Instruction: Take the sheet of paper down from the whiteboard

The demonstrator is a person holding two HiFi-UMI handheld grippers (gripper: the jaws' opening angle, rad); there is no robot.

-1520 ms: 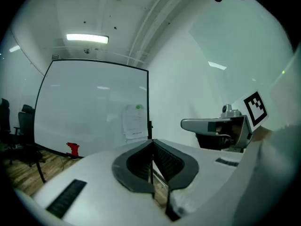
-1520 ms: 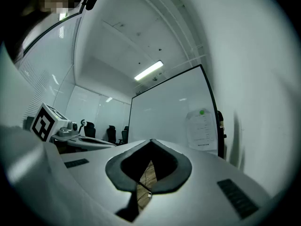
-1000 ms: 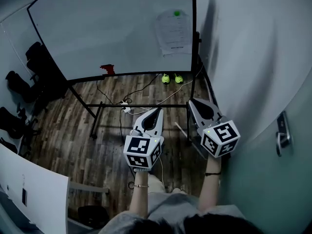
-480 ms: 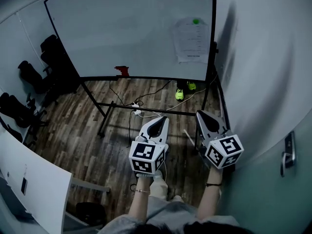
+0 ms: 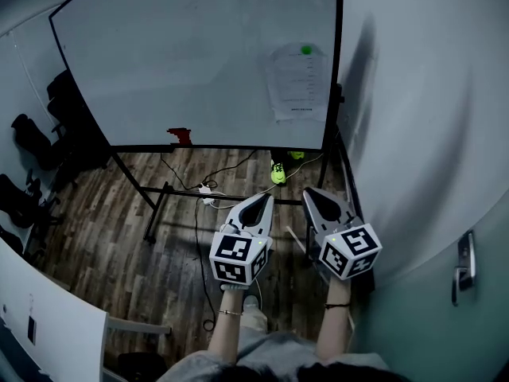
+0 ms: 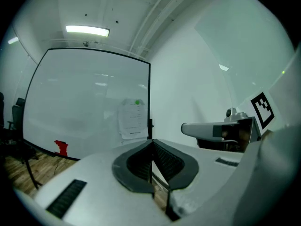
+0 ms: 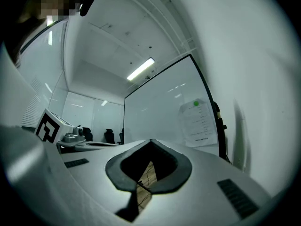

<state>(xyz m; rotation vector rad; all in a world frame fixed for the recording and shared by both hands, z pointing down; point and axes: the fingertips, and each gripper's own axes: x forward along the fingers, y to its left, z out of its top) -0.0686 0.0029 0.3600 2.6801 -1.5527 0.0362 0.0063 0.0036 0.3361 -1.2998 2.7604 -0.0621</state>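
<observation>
Left tongs [image 5: 266, 197] are noted closed, nothing gripped. Right tongs [image 5: 307, 191] are likewise closed and empty. Sheet of paper [image 5: 298, 82] is seen on the whiteboard [image 5: 183, 62], right edge, under a green magnet [image 5: 306, 50]: 1 o'clock from left tongs, 12 o'clock from right, well apart.

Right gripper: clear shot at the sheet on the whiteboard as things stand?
Probably a free path, but not yet within reach: nothing stands between the right gripper and the sheet of paper, but it hangs well short of the whiteboard, jaws shut.
</observation>
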